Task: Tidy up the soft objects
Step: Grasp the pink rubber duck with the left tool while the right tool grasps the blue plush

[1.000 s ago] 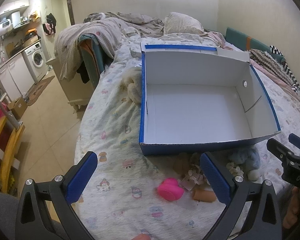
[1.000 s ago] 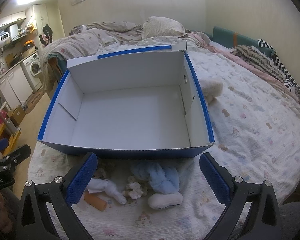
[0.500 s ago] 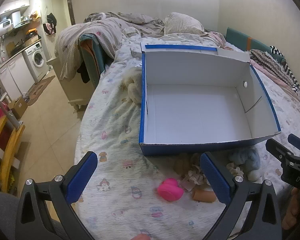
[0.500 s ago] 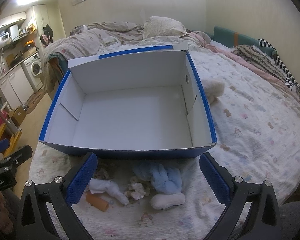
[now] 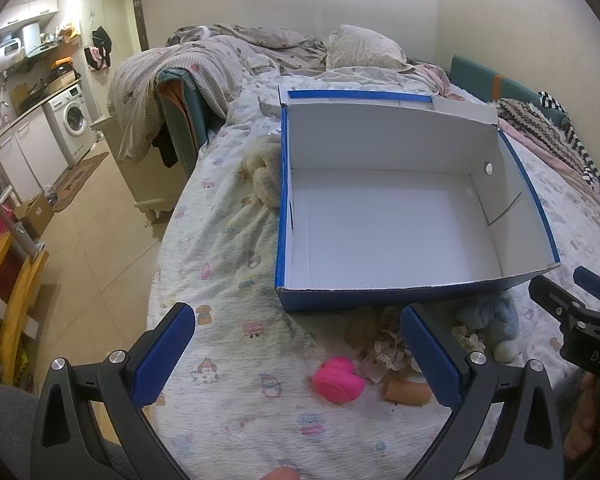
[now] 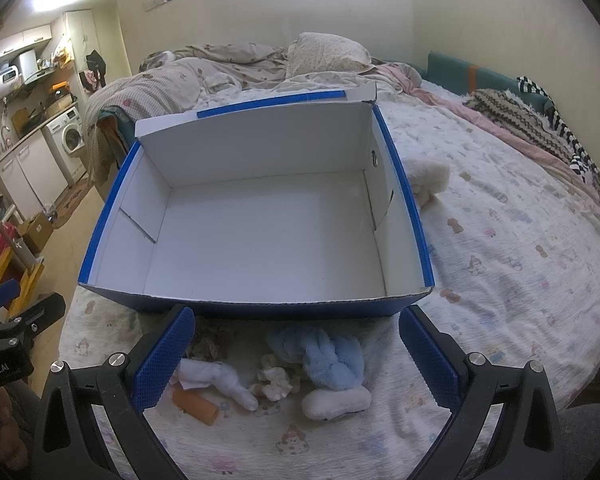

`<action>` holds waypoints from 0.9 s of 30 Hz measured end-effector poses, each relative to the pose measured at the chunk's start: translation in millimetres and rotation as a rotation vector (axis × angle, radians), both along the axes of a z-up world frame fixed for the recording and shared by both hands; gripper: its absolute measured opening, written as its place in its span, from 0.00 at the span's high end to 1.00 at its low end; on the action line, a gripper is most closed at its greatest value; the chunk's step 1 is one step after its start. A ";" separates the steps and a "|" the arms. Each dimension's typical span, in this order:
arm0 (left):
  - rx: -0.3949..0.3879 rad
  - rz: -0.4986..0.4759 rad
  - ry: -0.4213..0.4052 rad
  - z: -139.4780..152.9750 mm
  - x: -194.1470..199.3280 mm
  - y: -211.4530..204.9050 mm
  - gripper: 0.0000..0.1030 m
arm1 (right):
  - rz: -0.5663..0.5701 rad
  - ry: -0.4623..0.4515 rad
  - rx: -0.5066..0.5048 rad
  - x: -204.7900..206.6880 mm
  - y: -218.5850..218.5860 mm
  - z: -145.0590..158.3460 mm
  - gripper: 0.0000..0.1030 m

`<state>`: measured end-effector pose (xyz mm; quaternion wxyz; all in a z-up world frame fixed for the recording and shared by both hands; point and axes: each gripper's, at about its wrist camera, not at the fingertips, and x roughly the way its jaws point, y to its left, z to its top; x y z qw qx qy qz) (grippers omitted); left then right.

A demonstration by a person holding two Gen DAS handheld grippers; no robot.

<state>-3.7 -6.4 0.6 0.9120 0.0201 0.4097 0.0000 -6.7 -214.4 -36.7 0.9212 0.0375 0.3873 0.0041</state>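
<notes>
An empty blue box with a white inside (image 5: 380, 216) (image 6: 260, 224) lies on the bed. In front of it lies a small heap of soft things: a pink duck toy (image 5: 338, 378), a light blue plush (image 6: 332, 356) (image 5: 490, 320), a white plush piece (image 6: 334, 402), a white cloth piece (image 6: 220, 380), an orange roll (image 6: 196, 400) (image 5: 406, 392) and a frilly cream piece (image 6: 274, 382). My left gripper (image 5: 298, 350) is open above the bed, left of the heap. My right gripper (image 6: 296, 350) is open over the heap, holding nothing.
A cream plush (image 5: 264, 176) lies left of the box; another (image 6: 428, 178) lies to its right. Rumpled quilts and a pillow (image 5: 360, 48) are at the bed's head. The bed's left edge drops to a tiled floor (image 5: 92, 264) with a washing machine (image 5: 74, 122).
Both grippers have crept slightly forward and stay open. Nothing has been picked up or moved.
</notes>
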 end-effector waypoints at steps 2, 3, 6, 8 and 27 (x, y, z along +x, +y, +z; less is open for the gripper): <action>-0.001 0.001 -0.001 0.1 0.0 0.2 0.01 | 0.005 0.007 0.006 1.5 1.1 -0.6 0.00; -0.004 0.000 -0.001 0.0 -0.1 0.3 0.01 | 0.009 0.011 0.010 2.2 1.2 -0.4 0.00; -0.028 0.010 0.006 2.9 3.1 5.2 0.01 | 0.023 0.023 0.030 4.0 -0.9 1.7 0.00; -0.041 0.038 0.011 4.2 5.1 12.4 0.01 | 0.032 0.029 0.051 5.2 -4.5 4.5 0.00; -0.056 0.035 0.469 -82.2 41.9 12.5 0.01 | -0.011 0.358 0.341 39.0 -61.6 -30.1 0.00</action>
